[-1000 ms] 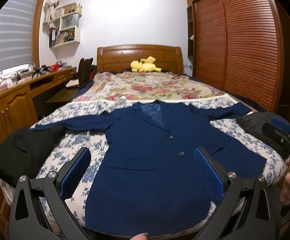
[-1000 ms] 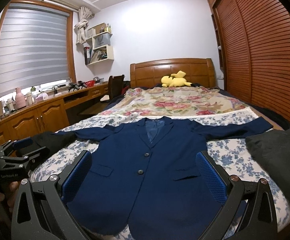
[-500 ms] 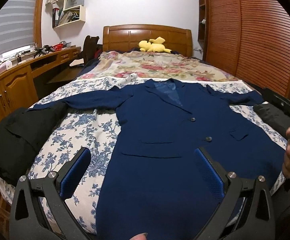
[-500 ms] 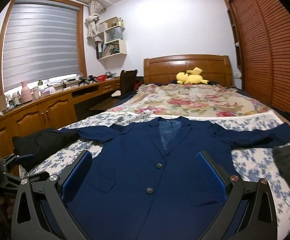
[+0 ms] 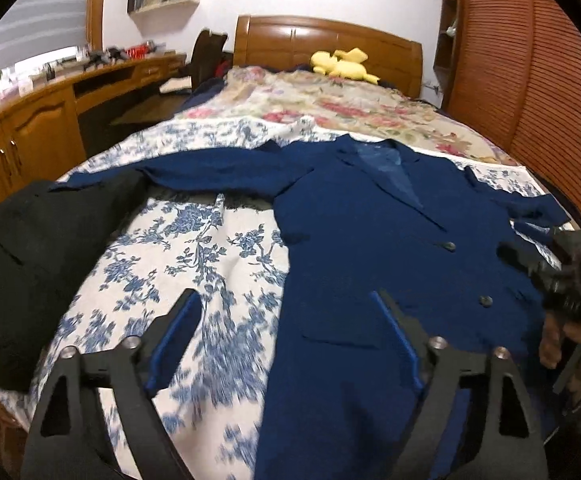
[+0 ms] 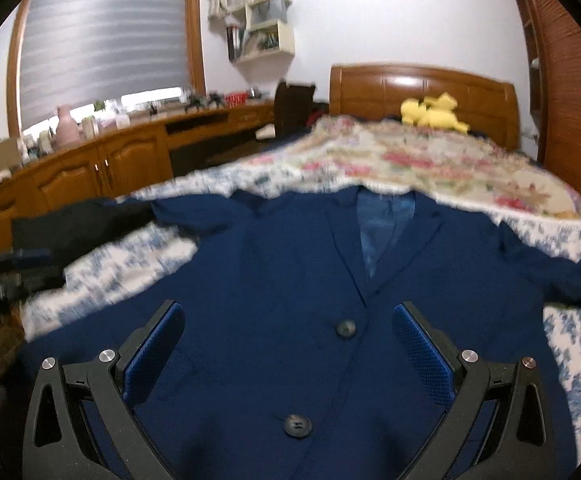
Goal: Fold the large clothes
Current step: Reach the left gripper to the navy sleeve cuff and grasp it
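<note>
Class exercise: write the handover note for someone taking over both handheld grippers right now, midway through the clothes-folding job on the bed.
Left gripper: jaws closing, nothing between them, over the blue jacket's side edge.
Right gripper: open, empty, above the jacket's buttons.
Jacket lies flat on the bed, front up, sleeves spread; black garment at the bed's edge.
Done: nothing folded.
Left: all folds.
</note>
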